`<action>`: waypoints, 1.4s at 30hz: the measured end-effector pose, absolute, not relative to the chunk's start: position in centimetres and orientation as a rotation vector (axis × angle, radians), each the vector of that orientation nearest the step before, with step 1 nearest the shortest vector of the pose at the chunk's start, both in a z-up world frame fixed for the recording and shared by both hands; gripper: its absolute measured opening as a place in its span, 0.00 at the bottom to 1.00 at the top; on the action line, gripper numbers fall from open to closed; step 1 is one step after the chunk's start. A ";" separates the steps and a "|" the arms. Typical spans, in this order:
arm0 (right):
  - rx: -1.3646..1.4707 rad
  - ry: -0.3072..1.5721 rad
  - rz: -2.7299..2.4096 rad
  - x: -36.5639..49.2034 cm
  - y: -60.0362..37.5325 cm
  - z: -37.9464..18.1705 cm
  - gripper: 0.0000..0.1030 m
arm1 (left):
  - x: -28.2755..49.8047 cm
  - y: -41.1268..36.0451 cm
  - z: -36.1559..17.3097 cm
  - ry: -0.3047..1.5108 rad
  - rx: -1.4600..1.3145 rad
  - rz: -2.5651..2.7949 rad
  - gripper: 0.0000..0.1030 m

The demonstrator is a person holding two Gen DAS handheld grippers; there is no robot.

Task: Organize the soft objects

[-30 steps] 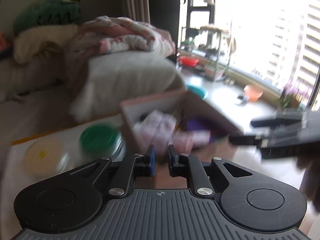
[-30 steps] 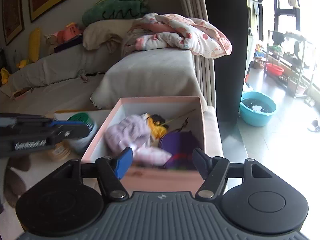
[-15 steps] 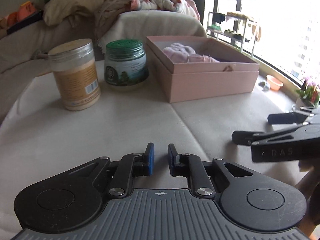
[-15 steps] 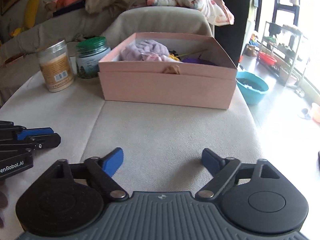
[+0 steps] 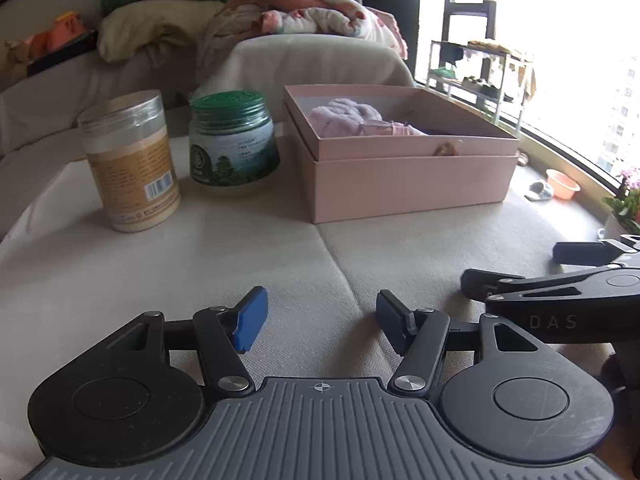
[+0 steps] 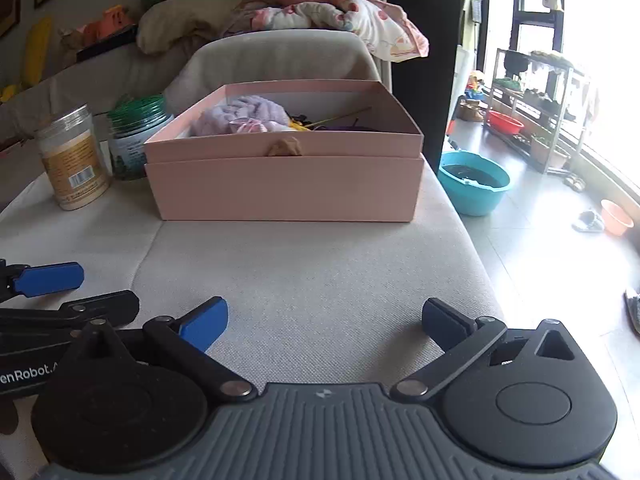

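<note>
Ahead of us the table (image 6: 320, 272) lies bare up to the pink box (image 6: 286, 188), whose open top is reachable from above. Left of it, the tan jar (image 5: 130, 160) and green-lidded jar (image 5: 232, 140) stand close together, blocking that side.

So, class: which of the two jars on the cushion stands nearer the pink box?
The squat green-lidded jar; the taller tan one stands farther left.

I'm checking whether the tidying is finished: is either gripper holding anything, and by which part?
Nothing is held. The left gripper and right gripper have just been opening, jaws empty above the cushion.
</note>
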State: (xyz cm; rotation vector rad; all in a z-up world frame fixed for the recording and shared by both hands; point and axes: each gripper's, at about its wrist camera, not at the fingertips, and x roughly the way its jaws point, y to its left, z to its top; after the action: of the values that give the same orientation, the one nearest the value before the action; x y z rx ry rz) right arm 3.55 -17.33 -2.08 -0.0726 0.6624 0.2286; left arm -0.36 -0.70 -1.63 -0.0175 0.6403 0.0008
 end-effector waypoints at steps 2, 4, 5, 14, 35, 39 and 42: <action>-0.063 0.662 0.214 3.4 -17.6 -2.0 1.00 | -0.3 -0.7 -1.6 0.635 -0.016 0.028 0.64; -0.070 0.663 0.216 3.4 -17.6 -2.1 1.00 | -0.2 -0.7 -1.7 0.627 -0.020 0.045 0.64; -0.072 0.663 0.219 3.3 -17.6 -2.1 1.00 | -0.2 -0.7 -1.7 0.627 -0.018 0.049 0.65; -0.070 0.663 0.221 3.3 -17.7 -2.1 1.00 | -0.1 -0.7 -1.7 0.627 -0.018 0.048 0.65; -0.070 0.663 0.221 3.3 -17.6 -2.1 1.00 | -0.1 -0.7 -1.7 0.627 -0.018 0.048 0.65; -0.070 0.663 0.221 3.3 -17.7 -2.1 1.00 | -0.2 -0.7 -1.7 0.627 -0.018 0.048 0.65; -0.070 0.663 0.221 3.3 -17.6 -2.1 1.00 | -0.2 -0.7 -1.7 0.627 -0.018 0.048 0.65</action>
State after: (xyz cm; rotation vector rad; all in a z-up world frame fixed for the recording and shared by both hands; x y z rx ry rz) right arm 3.33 -17.64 -2.10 -0.0697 0.6631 0.2208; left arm -0.16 -0.66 -1.70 -0.0178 0.6273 0.0479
